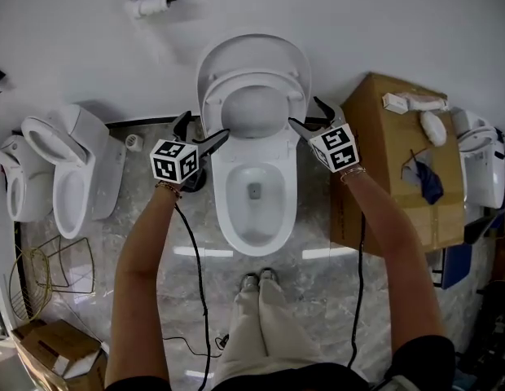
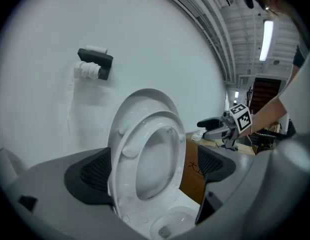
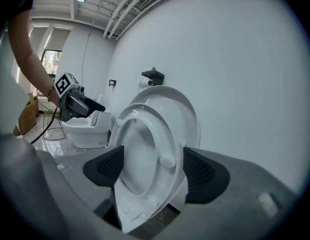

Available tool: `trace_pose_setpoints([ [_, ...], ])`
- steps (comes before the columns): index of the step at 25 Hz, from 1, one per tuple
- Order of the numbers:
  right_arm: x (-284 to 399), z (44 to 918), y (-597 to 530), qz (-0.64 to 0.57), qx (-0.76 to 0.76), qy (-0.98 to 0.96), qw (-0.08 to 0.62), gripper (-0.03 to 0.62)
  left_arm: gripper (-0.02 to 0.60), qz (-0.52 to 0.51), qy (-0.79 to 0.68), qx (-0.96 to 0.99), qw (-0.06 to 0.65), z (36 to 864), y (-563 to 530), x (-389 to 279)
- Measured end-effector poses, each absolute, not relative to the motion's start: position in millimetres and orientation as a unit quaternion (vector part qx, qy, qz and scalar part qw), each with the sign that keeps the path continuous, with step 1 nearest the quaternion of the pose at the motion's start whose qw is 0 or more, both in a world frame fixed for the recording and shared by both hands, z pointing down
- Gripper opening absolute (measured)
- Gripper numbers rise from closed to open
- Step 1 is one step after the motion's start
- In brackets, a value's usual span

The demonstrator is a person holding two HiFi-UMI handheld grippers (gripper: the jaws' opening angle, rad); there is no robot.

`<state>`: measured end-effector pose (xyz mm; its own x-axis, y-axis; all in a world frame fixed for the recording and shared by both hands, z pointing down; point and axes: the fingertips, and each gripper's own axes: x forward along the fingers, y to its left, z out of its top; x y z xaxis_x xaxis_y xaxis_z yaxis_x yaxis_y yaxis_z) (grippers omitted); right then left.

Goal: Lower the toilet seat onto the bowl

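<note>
The seat (image 1: 254, 78) is not down yet. It stands tipped a little forward of the lid (image 1: 252, 46) and well above the bowl (image 1: 224, 210), so nearly all the lowering is left. The left tongs (image 1: 202, 133) and right tongs (image 1: 311, 116) flank it, both gaping. Each has the seat's edge between its pads, neither pressing on it as far as I can judge. The head view shows the open bowl, and only the two gripper views show the gap between seat and lid.
</note>
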<state>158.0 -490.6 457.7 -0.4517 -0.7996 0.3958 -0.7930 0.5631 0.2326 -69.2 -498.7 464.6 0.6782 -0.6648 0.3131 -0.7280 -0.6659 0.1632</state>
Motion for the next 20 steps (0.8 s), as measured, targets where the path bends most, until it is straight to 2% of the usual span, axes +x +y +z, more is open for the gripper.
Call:
trace_pose_setpoints([
  [5, 169.0, 467.7, -517.4, -0.023, 0.481, -0.838, 0.257, 0.345, 0.543, 0.139, -0.387, 0.904, 0.119, 464.2, -523.8, -64.4],
  [9, 180.0, 469.8, -535.5, -0.001, 0.511, -0.825, 0.240, 0.293, 0.543, 0.139, -0.402, 0.897, 0.118, 463.1, -545.7, -69.0],
  [17, 179.1, 472.6, -561.5, 0.009, 0.525, -0.819, 0.231, 0.229, 0.540, 0.133, -0.405, 0.895, 0.132, 467.9, -574.7, -53.3],
  [19, 176.3, 472.0, -567.7, 0.008, 0.528, -0.816, 0.236, 0.227, 0.509, 0.142, -0.407, 0.894, 0.123, 470.0, -578.6, -50.2],
  [20, 174.5, 473.0, -570.4, 0.009, 0.527, -0.815, 0.240, 0.227, 0.458, 0.151, -0.411, 0.892, 0.114, 471.4, -580.7, -48.9],
])
